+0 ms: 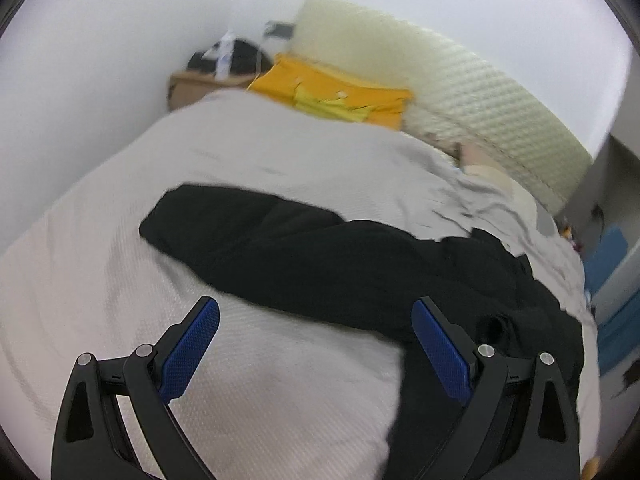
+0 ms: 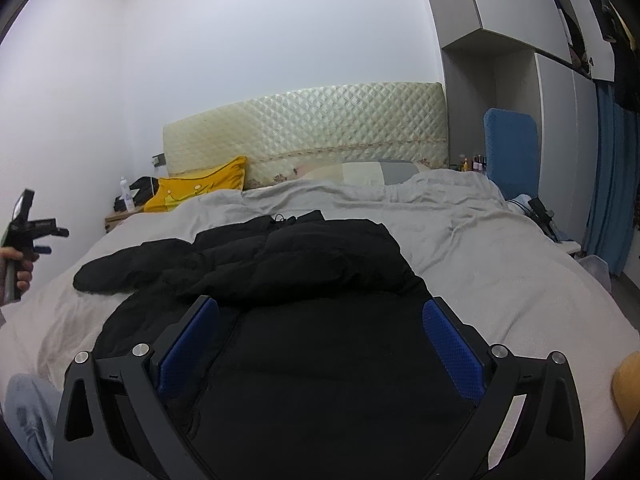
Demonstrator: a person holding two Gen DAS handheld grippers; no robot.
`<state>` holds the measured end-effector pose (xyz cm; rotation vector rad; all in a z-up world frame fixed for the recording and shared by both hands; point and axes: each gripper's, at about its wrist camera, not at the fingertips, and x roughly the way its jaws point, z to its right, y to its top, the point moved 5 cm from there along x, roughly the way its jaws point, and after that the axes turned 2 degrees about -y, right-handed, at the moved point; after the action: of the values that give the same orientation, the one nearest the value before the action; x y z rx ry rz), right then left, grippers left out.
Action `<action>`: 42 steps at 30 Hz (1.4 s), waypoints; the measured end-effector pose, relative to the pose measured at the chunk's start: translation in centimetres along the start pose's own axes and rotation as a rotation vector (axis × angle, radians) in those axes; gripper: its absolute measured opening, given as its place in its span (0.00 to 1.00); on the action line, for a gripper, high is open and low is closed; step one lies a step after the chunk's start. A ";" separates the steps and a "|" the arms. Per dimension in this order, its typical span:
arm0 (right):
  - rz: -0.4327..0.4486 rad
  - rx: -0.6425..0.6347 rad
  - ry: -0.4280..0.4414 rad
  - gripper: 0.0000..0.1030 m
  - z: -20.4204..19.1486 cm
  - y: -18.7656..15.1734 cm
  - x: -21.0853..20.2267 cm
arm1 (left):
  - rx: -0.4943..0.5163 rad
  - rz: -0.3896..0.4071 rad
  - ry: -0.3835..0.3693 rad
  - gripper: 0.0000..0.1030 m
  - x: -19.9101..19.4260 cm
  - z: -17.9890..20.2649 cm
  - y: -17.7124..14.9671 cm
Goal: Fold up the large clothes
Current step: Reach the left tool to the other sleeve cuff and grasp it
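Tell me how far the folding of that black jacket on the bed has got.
Done so far: the black puffer jacket lies on the grey bedspread with its upper part doubled over the body. In hand: nothing; the left tongs and right tongs both stand open above it, gripping no cloth. Left: one sleeve still sticks out sideways, so it needs tucking in, then the final folds.

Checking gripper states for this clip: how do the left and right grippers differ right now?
The left gripper hangs over bare grey bedding beside the black jacket's sleeve; the right gripper hangs over the jacket body. The left view is blurred, the right sharp. Both are open and hold nothing.
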<state>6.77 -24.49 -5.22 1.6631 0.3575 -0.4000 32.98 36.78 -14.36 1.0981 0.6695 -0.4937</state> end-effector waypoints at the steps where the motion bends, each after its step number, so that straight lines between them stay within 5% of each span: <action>1: -0.002 0.003 -0.005 1.00 -0.1 0.0 0.1 | -0.031 -0.016 -0.012 0.94 1.1 -1.2 0.0; 9: -0.072 0.038 -0.053 1.00 -0.2 -0.8 2.1 | -0.320 -0.089 -0.062 0.94 9.1 -10.3 -1.4; 17: -0.139 0.045 -0.063 1.00 -1.1 -1.7 4.7 | -0.597 -0.032 -0.174 0.93 15.7 -18.0 -1.0; 25: -0.165 0.066 -0.082 1.00 -1.7 -1.9 6.3 | -0.641 0.069 -0.211 0.92 20.3 -20.8 2.2; 34: -0.169 0.059 -0.087 1.00 -2.8 -1.6 7.0 | -0.645 0.110 -0.225 0.71 22.5 -20.9 5.9; 37: -0.172 0.057 -0.075 1.00 -3.2 -1.6 7.2 | -0.543 0.085 -0.189 0.38 22.6 -19.2 6.4; 42: -0.166 0.051 -0.060 1.00 -3.4 -1.4 6.8 | -0.462 0.088 -0.120 0.15 21.1 -18.0 6.9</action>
<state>12.37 -20.94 -9.23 1.6723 0.4457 -0.5860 47.97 55.22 -30.19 0.6534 0.5887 -0.3047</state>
